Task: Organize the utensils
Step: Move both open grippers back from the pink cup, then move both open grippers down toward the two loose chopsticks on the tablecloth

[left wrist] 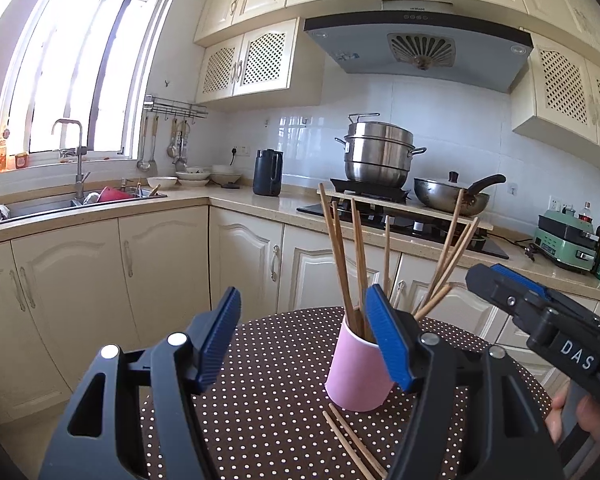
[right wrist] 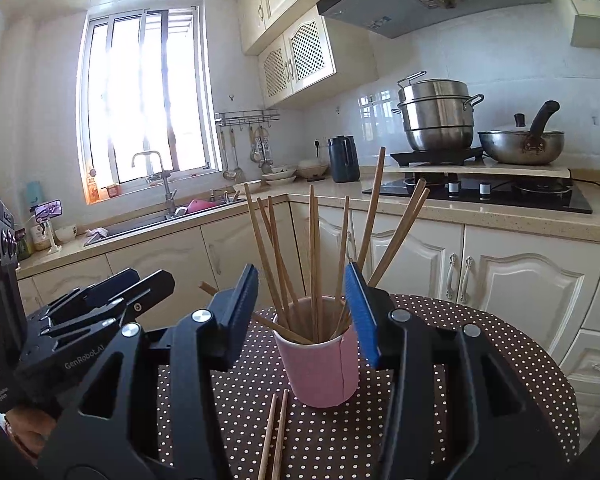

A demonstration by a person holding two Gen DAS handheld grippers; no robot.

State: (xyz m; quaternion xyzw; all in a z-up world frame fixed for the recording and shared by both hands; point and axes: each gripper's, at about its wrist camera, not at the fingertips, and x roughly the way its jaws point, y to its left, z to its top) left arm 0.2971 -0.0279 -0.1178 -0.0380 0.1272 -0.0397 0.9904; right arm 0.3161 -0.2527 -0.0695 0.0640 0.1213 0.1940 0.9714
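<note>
1. Two loose chopsticks (right wrist: 275, 436) lay low in the frame, before the pink cup (right wrist: 324, 364).
2. They looked light, stiff, thin; pinch mid-length.
3. Left gripper (left wrist: 304, 340) and right gripper (right wrist: 304, 312) jaws stood wide, empty.

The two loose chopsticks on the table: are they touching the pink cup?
Apart. The right wrist view shows the loose chopsticks ending short of the pink cup, with dotted tablecloth visible between their tips and its base.

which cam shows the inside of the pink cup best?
Right wrist. It looks down past the rim of the pink cup, so the chopsticks show inside it. Left wrist sees the cup from lower, its rim partly hidden behind a blue finger of the left claw.
</note>
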